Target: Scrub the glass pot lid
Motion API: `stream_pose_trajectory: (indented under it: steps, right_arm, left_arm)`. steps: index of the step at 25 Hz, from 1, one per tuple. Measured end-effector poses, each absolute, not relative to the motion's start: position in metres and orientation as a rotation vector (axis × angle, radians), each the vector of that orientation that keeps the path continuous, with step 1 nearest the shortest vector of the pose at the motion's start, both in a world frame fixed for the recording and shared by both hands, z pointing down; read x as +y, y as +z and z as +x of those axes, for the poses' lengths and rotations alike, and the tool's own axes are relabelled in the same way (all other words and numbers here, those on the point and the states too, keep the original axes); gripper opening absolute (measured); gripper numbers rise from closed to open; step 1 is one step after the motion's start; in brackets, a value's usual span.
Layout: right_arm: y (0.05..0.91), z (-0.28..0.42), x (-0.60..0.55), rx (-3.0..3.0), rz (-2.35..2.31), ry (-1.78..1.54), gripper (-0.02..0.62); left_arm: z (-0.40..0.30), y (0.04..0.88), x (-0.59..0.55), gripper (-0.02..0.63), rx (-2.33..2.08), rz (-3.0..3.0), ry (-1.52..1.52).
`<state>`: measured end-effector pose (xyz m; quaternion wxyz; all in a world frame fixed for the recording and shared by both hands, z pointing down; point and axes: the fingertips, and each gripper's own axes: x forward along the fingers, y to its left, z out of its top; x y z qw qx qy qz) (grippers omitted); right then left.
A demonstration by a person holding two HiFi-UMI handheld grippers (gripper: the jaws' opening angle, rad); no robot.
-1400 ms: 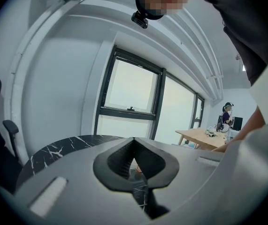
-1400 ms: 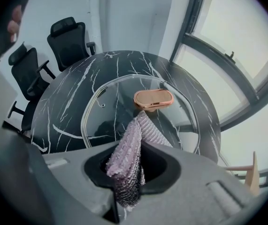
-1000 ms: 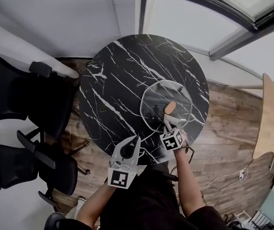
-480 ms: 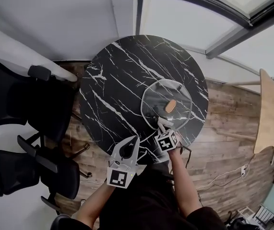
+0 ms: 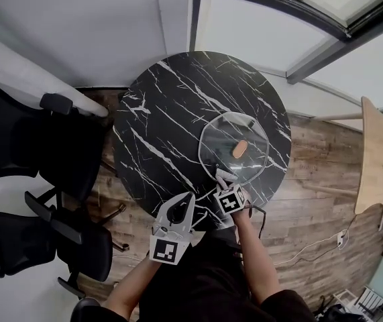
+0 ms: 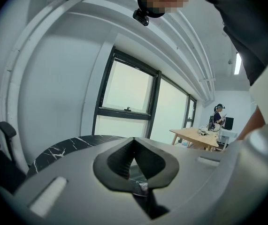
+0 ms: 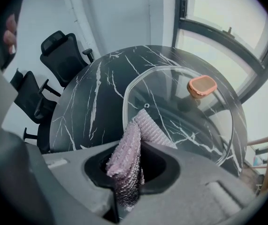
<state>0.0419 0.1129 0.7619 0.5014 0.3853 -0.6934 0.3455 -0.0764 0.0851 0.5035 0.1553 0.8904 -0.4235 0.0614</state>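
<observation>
A round glass pot lid (image 5: 219, 134) with an orange knob (image 5: 240, 147) lies flat on the right half of a black marble table (image 5: 171, 113). My right gripper (image 5: 223, 178) hovers at the lid's near rim, shut on a pinkish-grey scrubbing cloth (image 7: 130, 149). In the right gripper view the cloth stands up between the jaws, short of the lid (image 7: 171, 95) and its knob (image 7: 202, 86). My left gripper (image 5: 190, 197) is held off the table's near edge, shut and holding nothing. The left gripper view looks over the table's top (image 6: 63, 146) at the windows.
Two black office chairs (image 5: 23, 133) (image 5: 37, 240) stand left of the table. A wooden desk (image 5: 379, 159) sits at the right over plank flooring. A wall and window frames run behind the table. A person (image 6: 217, 118) stands far off in the left gripper view.
My right gripper has drawn back with the cloth from beside the orange knob to the lid's near rim. The left gripper has stayed where it was.
</observation>
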Motion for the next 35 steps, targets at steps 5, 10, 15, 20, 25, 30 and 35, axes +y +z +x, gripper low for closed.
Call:
stream_pose_trajectory:
  steps: [5, 10, 15, 20, 25, 30, 35]
  right_arm:
    - [0.763, 0.043, 0.112, -1.674, 0.928, 0.860, 0.071]
    - [0.762, 0.039, 0.114, -1.698, 0.922, 0.951, 0.071]
    - [0.760, 0.031, 0.115, -1.733, 0.861, 1.090, 0.071]
    - [0.740, 0.010, 0.106, -1.934, 0.859, 1.269, 0.071]
    - [0.703, 0.017, 0.094, -2.106, 1.052, 1.304, 0.071]
    - [0.678, 0.044, 0.092, -2.150, 1.226, 1.027, 0.071]
    - [0.646, 0.079, 0.081, -2.134, 1.390, 0.946, 0.072]
  left_arm:
    - [-0.082, 0.502, 0.081, 0.003, -1.227, 2.555, 0.167]
    - [-0.085, 0.500, 0.082, 0.003, -1.233, 2.550, 0.155]
    - [-0.087, 0.499, 0.083, 0.003, -1.237, 2.559, 0.157]
    - [-0.091, 0.495, 0.084, 0.003, -1.256, 2.549, 0.139]
    - [-0.093, 0.493, 0.085, 0.003, -1.258, 2.539, 0.130]
    - [-0.093, 0.489, 0.081, 0.003, -1.273, 2.563, 0.120]
    - [-0.090, 0.480, 0.074, 0.003, -1.273, 2.586, 0.081]
